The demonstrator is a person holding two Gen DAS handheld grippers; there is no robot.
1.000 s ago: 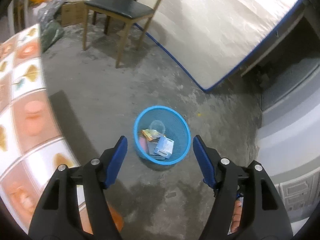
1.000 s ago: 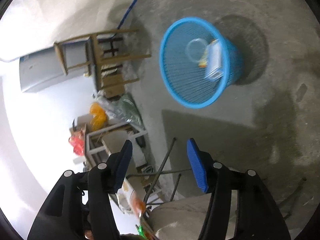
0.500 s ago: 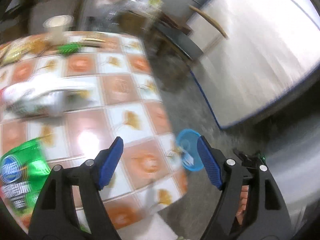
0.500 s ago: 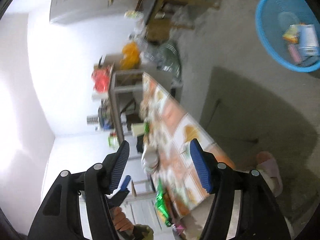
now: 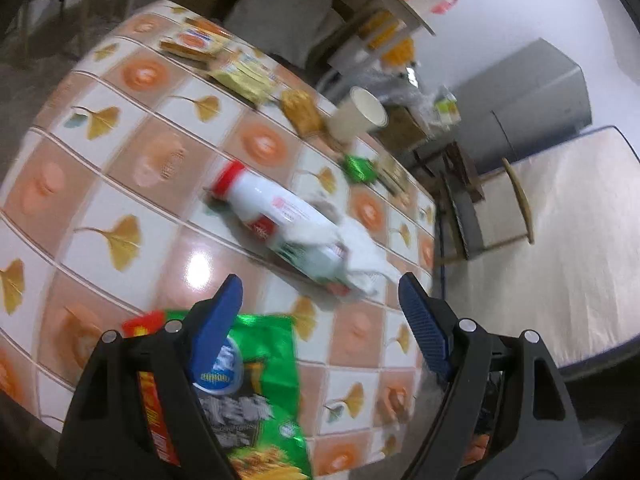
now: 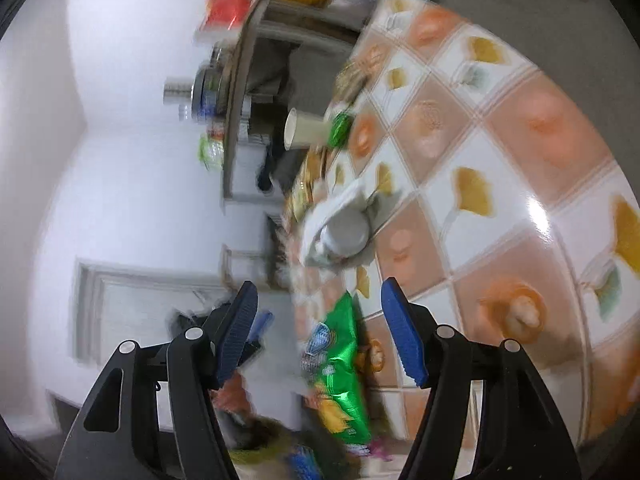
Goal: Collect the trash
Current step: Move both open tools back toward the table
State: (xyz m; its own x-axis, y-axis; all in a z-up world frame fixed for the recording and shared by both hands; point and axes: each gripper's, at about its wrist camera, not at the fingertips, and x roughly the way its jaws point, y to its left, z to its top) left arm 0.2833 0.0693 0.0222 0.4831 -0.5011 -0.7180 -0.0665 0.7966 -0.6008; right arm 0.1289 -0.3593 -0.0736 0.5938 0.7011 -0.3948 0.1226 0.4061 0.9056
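Patterned tablecloth point(image 5: 132, 160), grey cabinet point(image 5: 532, 100), mattress point(image 5: 580, 240), shelf point(image 6: 236, 92).

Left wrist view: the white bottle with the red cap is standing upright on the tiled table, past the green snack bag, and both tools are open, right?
Not quite. The white bottle lies on its side on the tiled table, as the left wrist view shows. The rest holds: it is past the green snack bag, and the left tool and right tool are open.
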